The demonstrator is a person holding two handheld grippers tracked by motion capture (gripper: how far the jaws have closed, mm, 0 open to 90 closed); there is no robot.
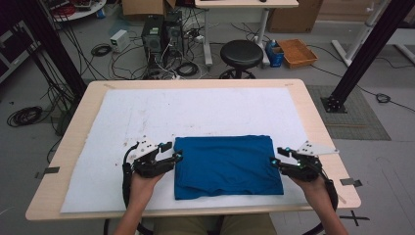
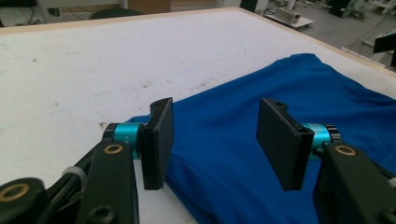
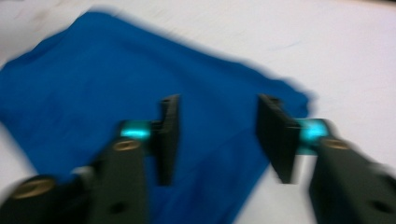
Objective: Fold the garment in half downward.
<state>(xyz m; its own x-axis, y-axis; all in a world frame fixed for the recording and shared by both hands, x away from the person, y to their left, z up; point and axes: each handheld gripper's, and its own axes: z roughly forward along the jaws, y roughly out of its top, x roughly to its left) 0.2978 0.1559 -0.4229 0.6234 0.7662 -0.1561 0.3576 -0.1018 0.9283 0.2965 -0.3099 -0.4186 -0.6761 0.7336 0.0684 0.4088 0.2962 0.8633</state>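
Note:
A folded blue cloth (image 1: 226, 165) lies flat on the white mat near the table's front edge. My left gripper (image 1: 177, 151) sits just off the cloth's left edge, jaws open, nothing between the pads. In the left gripper view the blue cloth (image 2: 261, 140) lies beyond and under the open left gripper (image 2: 215, 140). My right gripper (image 1: 278, 156) is at the cloth's right edge, also open and empty. The right gripper view is blurred; its open right gripper (image 3: 217, 137) hovers over a corner of the blue cloth (image 3: 116, 93).
The white mat (image 1: 161, 112) covers most of the wooden table (image 1: 313, 112). Behind the table on the floor stand a black stool (image 1: 241, 54), computer towers (image 1: 161, 34), cables and a cardboard tray (image 1: 297, 52). A black post (image 1: 364, 54) rises at the right.

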